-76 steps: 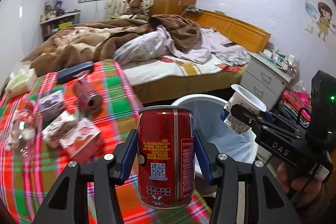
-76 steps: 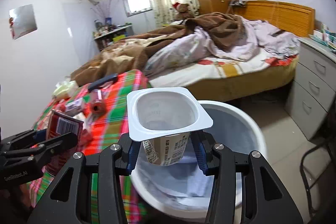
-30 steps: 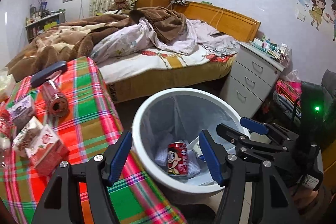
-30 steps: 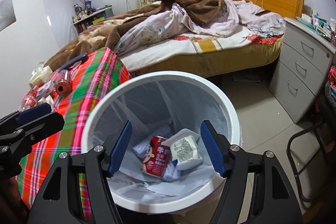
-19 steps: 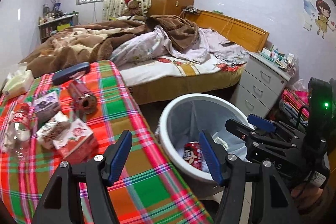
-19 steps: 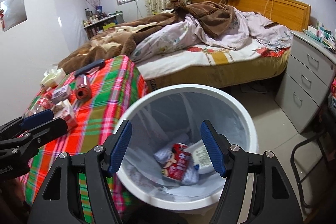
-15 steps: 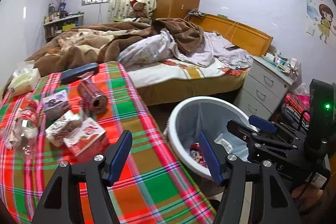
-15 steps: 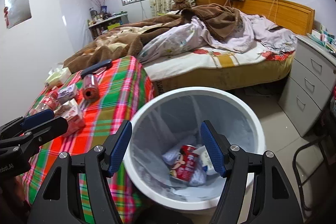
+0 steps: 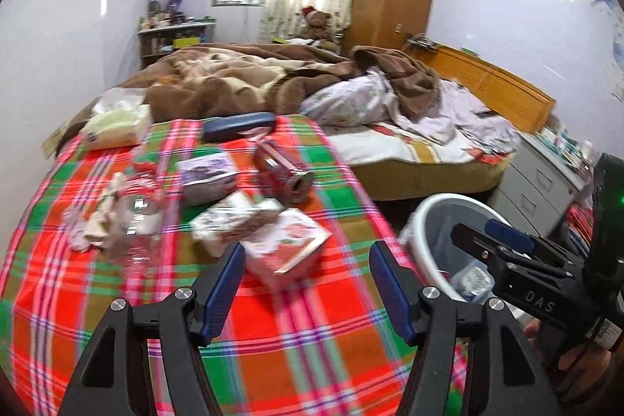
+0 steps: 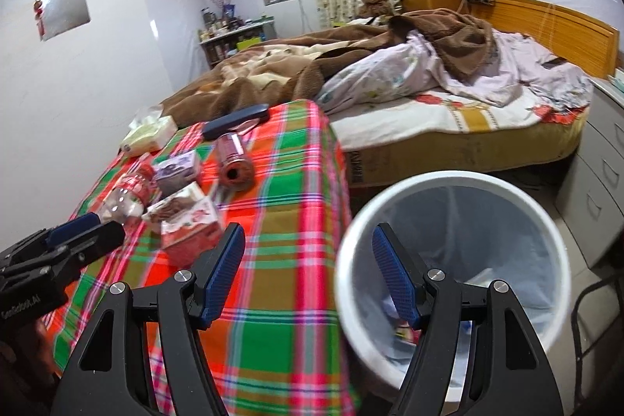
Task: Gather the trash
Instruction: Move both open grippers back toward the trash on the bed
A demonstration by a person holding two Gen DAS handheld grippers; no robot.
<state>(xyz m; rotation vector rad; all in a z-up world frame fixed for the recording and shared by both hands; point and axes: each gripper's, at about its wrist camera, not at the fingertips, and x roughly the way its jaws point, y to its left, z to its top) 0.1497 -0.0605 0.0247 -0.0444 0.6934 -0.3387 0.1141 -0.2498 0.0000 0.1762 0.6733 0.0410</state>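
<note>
Left wrist view: left gripper (image 9: 306, 281) empty, jaws spread apart, aimed down at the plaid-covered counter (image 9: 273, 357). Nearest piece of trash is a red-and-white carton (image 9: 288, 248), lying just ahead of the fingertips. Behind it, a crumpled wrapper pack (image 9: 234, 217), a small purple box (image 9: 206, 174), a red can (image 9: 282, 172) on its side, and a clear plastic bottle (image 9: 136, 209) off to the left. Picture is motion-blurred; labels unreadable.

Right wrist view: right gripper (image 10: 308, 275) likewise released, nothing between the jaws, straddling the counter edge and the white bin (image 10: 452, 260). Bin sits on the floor right against the counter and already holds some trash at the bottom.

Risks, as judged:
- Both grippers converge on the same tight cluster; they could collide or nudge each other's target.
- Carton lies skewed to the jaws; a corner-on pinch may let it twist out.
- Can on its side could roll off the counter if bumped.
- Bottle is clear and thin-walled, likely to crush or slip.
- Loose cloth may bunch under a low approach.
</note>
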